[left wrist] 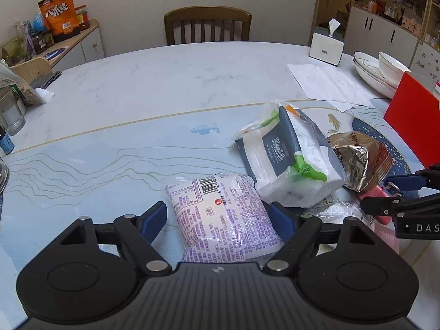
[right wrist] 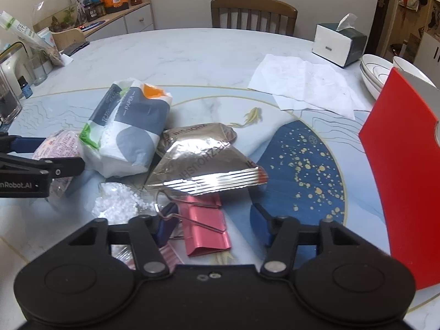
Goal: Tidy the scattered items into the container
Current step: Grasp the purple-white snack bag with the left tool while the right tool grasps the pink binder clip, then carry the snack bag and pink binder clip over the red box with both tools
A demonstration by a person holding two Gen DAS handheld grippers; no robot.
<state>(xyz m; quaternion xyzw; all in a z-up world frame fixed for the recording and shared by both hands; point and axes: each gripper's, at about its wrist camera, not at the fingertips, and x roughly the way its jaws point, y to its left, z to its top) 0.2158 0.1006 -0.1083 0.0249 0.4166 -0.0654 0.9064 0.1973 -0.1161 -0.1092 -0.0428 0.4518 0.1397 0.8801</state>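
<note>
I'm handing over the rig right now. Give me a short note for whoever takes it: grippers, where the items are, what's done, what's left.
Left gripper: open, its fingers on either side of the purple-printed packet, not closed on it.
Right gripper: open, empty, over the pink binder clip.
On the table, bunched together: tissue pack, foil bag, bag of white granules, the packet and the clip.
Red container: at the right edge; its inside is not visible.
Done: nothing visibly put away.
Left: all five items.

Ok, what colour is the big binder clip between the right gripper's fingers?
Pink binder clip with silver wire handles; clearest in the right wrist view.
</note>
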